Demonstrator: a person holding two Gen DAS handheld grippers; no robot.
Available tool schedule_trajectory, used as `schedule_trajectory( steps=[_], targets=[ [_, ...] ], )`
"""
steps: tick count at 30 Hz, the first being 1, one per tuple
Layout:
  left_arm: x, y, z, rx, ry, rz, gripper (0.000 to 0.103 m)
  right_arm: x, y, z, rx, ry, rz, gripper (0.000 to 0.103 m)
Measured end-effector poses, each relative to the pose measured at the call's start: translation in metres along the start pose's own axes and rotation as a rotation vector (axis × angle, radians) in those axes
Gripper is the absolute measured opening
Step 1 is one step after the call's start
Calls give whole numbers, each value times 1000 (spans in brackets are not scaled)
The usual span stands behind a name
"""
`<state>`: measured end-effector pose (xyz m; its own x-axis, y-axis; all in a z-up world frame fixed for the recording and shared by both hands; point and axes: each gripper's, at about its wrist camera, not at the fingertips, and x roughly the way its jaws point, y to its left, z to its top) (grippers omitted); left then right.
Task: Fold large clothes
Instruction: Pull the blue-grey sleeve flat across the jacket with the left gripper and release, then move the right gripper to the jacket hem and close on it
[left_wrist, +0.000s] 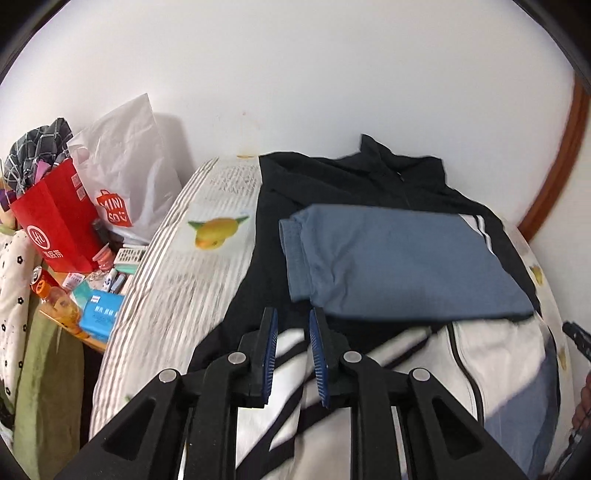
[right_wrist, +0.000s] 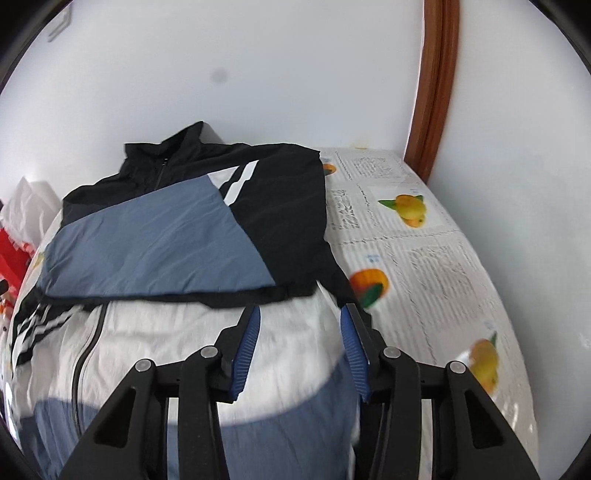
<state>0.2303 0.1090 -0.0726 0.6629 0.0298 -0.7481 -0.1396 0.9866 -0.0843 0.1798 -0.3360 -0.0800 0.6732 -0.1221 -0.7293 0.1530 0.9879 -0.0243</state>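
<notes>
A large zip jacket (left_wrist: 332, 184) in black, blue and white lies flat on the bed, collar toward the wall. Its blue sleeve (left_wrist: 399, 258) is folded across the chest. In the right wrist view the same jacket (right_wrist: 280, 206) shows the sleeve (right_wrist: 155, 243) over the black upper part and the white lower body (right_wrist: 184, 332) nearest me. My left gripper (left_wrist: 293, 312) hovers over the jacket's left side, its jaws a narrow gap apart with nothing between them. My right gripper (right_wrist: 300, 308) is open over the white panel near the jacket's right edge, also holding nothing.
The bed sheet (right_wrist: 424, 258) has a fruit and text print. Left of the bed a small table (left_wrist: 96, 343) holds a red paper bag (left_wrist: 55, 221), a white plastic bag (left_wrist: 125, 155) and small boxes. A wooden frame (right_wrist: 432, 92) stands against the white wall.
</notes>
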Motion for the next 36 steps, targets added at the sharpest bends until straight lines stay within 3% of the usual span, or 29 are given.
schedule_trajectory(
  steps=[8,10,12,13,21,27,36],
  targets=[
    [-26,29,-50,-39,26,-11,23,-34,-21,-46,11,21,24,45],
    [-26,34,-62,-45,48,-17,40,-35,-28,-60,14,32,17,54],
    [-30,38,-75,-33,36,1,54,-36,-34,-76,12,37,19,55],
    [-31,40,-82,-27,28,13,56,-36,-36,-84,8,46,26,56],
    [-21,56,-126,-47,92,-31,56,-23,-49,-140,65,89,35,56],
    [-19,52,-150,-17,102,-36,56,-19,-35,-153,22,55,48,56],
    [-26,36,-172,70,84,11,56,-19,-17,-158,6,7,26,36]
  ],
)
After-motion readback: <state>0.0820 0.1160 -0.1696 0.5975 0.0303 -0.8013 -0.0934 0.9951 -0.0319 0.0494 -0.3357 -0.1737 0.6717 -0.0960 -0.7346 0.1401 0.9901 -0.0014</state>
